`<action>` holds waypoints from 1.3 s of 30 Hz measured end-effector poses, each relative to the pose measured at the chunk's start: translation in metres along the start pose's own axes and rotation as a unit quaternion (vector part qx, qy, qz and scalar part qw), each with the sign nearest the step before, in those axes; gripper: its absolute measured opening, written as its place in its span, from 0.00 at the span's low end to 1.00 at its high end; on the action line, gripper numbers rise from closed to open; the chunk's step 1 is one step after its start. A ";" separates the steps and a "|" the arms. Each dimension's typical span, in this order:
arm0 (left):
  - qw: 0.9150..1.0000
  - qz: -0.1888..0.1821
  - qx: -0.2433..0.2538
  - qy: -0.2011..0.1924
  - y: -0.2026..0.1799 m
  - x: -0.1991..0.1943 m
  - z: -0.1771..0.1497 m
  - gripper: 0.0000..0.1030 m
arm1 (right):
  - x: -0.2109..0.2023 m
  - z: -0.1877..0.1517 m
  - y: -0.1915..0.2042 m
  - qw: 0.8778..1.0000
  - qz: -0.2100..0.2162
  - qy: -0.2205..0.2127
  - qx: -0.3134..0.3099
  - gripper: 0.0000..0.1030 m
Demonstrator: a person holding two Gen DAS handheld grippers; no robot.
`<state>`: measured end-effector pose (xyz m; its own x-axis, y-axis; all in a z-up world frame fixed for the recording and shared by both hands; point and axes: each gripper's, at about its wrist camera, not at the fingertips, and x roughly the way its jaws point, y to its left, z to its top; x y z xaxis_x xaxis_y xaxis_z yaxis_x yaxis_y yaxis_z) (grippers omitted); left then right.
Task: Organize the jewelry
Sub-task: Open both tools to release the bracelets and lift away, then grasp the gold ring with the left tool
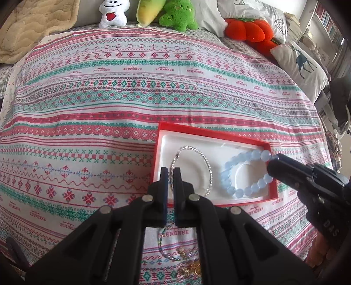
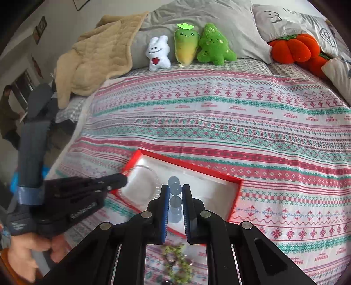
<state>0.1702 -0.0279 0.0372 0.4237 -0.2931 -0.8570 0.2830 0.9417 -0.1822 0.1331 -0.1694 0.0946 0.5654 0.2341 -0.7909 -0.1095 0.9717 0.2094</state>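
On a bed spread with a red, green and white patterned cloth (image 1: 109,98), the left wrist view shows a shallow red box (image 1: 210,128) with a white lining, lying flat. The left gripper (image 1: 171,171) hangs over the box's near left edge, its jaws pinched on a thin silver chain bracelet (image 1: 209,166) whose loop lies on the lining. Beside it in the box is a pale blue bead bracelet (image 1: 245,188), and the right gripper (image 1: 274,160) reaches in from the right with its tips closed on the beads at the box's right side. Below the left gripper, on the cloth outside the box, lie a thin multicoloured beaded strand (image 1: 166,252) and some small gold pieces (image 1: 193,267). Plush toys (image 1: 175,15) line the far end of the bed. From the right wrist view, the right gripper (image 2: 175,190) is clamped on the blue bead bracelet (image 2: 175,188), beads showing between and just past its fingers over the red box (image 2: 237,197). The left gripper (image 2: 125,178) comes in from the left, a hand (image 2: 28,252) on its handle, its tip at the silver chain (image 2: 153,175). A green bead bracelet (image 2: 177,260), blurred, lies on the cloth below.
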 end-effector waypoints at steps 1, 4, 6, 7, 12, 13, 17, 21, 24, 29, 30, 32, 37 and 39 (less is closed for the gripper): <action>1.000 0.005 0.005 0.001 -0.001 0.002 0.000 0.05 | 0.002 -0.001 -0.004 1.000 -0.006 0.004 0.002 0.11; 1.000 0.010 0.010 0.001 -0.002 0.005 -0.001 0.05 | 0.006 -0.003 -0.013 1.000 -0.016 0.014 0.005 0.11; 1.000 0.014 0.008 -0.005 0.000 0.003 0.000 0.05 | 0.007 -0.004 -0.015 1.000 -0.020 0.020 0.003 0.12; 1.000 0.014 0.004 -0.011 0.001 0.001 0.000 0.06 | 0.006 -0.004 -0.015 0.999 -0.024 0.021 -0.001 0.12; 1.000 0.007 -0.004 -0.019 0.001 -0.010 0.000 0.33 | -0.009 -0.005 -0.008 0.999 -0.024 0.013 -0.022 0.17; 1.000 0.013 0.001 -0.024 0.000 -0.014 -0.001 0.38 | -0.012 -0.006 -0.007 0.999 -0.026 0.012 -0.027 0.18; 0.999 0.019 0.010 -0.031 -0.002 -0.028 -0.006 0.52 | -0.021 -0.012 -0.009 0.999 -0.037 0.019 -0.029 0.20; 0.999 0.028 0.014 -0.025 -0.003 -0.036 -0.015 0.68 | -0.031 -0.020 -0.015 0.998 -0.056 0.027 -0.021 0.52; 0.999 0.037 0.008 -0.013 -0.002 -0.039 -0.023 0.75 | -0.041 -0.027 -0.017 0.997 -0.077 0.021 -0.021 0.69; 0.999 0.033 0.006 0.017 -0.005 -0.040 -0.042 0.78 | -0.046 -0.042 -0.015 0.995 -0.083 0.041 -0.035 0.69; 0.999 0.032 0.006 0.023 -0.006 -0.040 -0.046 0.78 | -0.046 -0.046 -0.014 0.994 -0.086 0.047 -0.039 0.69; 0.999 0.028 0.006 0.032 -0.009 -0.040 -0.054 0.79 | -0.045 -0.054 -0.012 0.993 -0.090 0.058 -0.048 0.69; 0.999 0.020 0.001 0.048 -0.012 -0.041 -0.072 0.79 | -0.041 -0.068 -0.012 0.991 -0.092 0.082 -0.052 0.70; 0.998 0.013 0.000 0.054 -0.013 -0.041 -0.080 0.79 | -0.039 -0.072 -0.012 0.991 -0.090 0.091 -0.045 0.70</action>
<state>0.0803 -0.0150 0.0362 0.3367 -0.2486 -0.9082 0.2727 0.9489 -0.1586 0.0535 -0.1880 0.0815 0.4258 0.0511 -0.9034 -0.0985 0.9951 0.0099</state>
